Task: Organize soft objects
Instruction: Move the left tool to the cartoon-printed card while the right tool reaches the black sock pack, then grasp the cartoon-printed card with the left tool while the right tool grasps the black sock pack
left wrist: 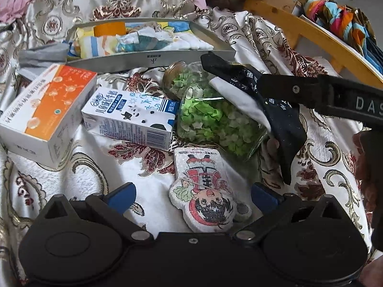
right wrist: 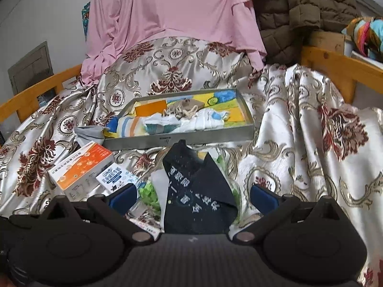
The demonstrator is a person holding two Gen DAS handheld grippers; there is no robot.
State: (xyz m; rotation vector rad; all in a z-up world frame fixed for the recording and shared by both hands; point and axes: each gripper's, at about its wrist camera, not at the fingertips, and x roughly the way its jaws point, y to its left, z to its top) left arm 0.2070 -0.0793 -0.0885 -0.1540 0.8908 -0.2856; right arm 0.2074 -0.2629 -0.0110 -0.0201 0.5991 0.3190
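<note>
A dark navy cloth with white print (left wrist: 268, 100) hangs over a glass jar of green bits (left wrist: 210, 119); it fills the middle of the right wrist view (right wrist: 198, 191). My right gripper (right wrist: 192, 197) has its blue pads wide apart with the cloth between them, and I cannot tell if it grips the cloth. Its black arm (left wrist: 323, 93) reaches in from the right in the left wrist view. My left gripper (left wrist: 194, 195) is open and empty, just above a flat cartoon-figure sponge (left wrist: 205, 196). A grey metal tray (right wrist: 182, 140) holds folded soft cloths and socks (right wrist: 167, 119).
An orange-and-white box (left wrist: 47, 110) and a blue-and-white milk carton (left wrist: 129, 117) lie left of the jar on the patterned satin cover (left wrist: 71, 172). A wooden rail (right wrist: 340, 69), a pink sheet (right wrist: 172, 12), a brown quilted jacket (right wrist: 299, 7) and a colourful scarf (left wrist: 335, 21) surround the area.
</note>
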